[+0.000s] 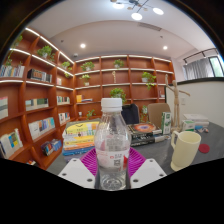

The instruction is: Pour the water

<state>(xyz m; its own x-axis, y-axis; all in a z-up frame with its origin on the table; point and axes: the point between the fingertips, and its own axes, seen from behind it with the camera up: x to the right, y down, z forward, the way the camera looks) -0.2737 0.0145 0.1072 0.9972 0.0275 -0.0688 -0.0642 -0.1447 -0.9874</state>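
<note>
Clamped on a clear plastic bottle (112, 150) — both pink pads (91, 163) of the gripper (112, 170) pressed against its sides, the fingers drawn in around it. Held upright, white cap on top, label band around the middle. Just to the right and a little beyond, a pale cream cup (185, 150) on the dark table (212, 160) — apart from the bottle. Behind, wooden bookshelves (35, 100) with books and potted plants

Hidden and unclear around the water bottle

The water bottle (112, 150) covers the claw (112, 172) pads' inner faces, so contact cannot be judged; its base is hidden too. Behind it, book titles on the shelves (35, 100) are too small to read.
</note>
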